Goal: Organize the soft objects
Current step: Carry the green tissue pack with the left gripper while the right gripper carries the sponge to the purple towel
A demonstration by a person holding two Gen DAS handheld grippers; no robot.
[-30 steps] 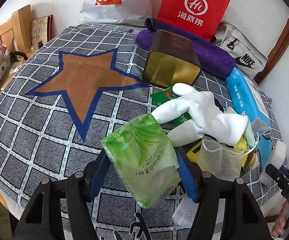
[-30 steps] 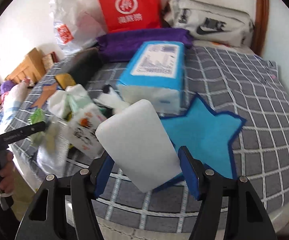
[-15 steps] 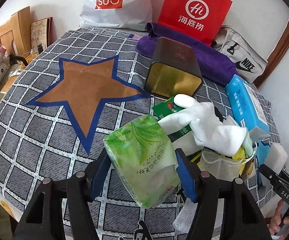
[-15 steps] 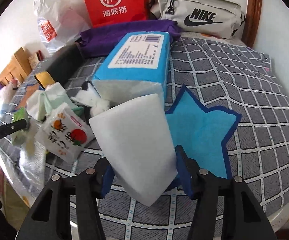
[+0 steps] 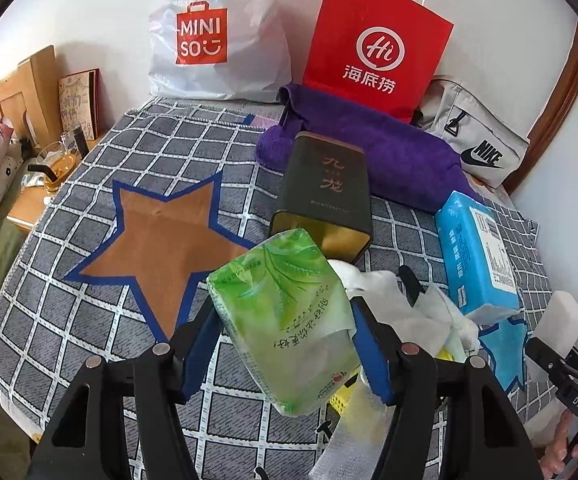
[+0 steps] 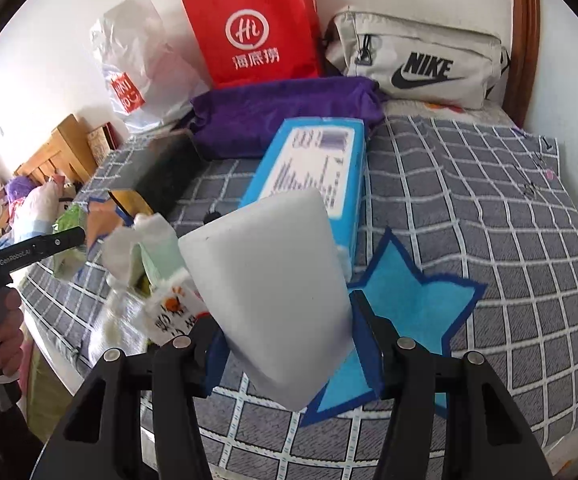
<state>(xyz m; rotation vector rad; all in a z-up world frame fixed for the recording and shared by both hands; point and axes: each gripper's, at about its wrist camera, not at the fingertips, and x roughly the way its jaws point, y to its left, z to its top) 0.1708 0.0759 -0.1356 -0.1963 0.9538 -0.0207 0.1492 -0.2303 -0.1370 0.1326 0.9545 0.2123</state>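
My left gripper [image 5: 285, 344] is shut on a green tissue pack [image 5: 285, 328] and holds it above the checked cloth, near the brown star patch [image 5: 161, 240]. My right gripper [image 6: 285, 344] is shut on a white sponge block [image 6: 273, 296], held above the blue star patch [image 6: 405, 304]. The sponge also shows at the right edge of the left wrist view [image 5: 561, 320]. A pile of white socks [image 5: 385, 292] and small packs lies between the two stars.
A dark tin [image 5: 329, 192] lies on its side behind the pile. A blue tissue box [image 5: 473, 248], a purple towel [image 5: 373, 152], a red paper bag [image 5: 373, 48], a white Miniso bag [image 5: 209, 40] and a Nike pouch [image 5: 477, 140] stand at the back.
My left gripper has lifted the green pack and carried it further over the bed. My right gripper has moved the sponge forward over the blue star and turned left.
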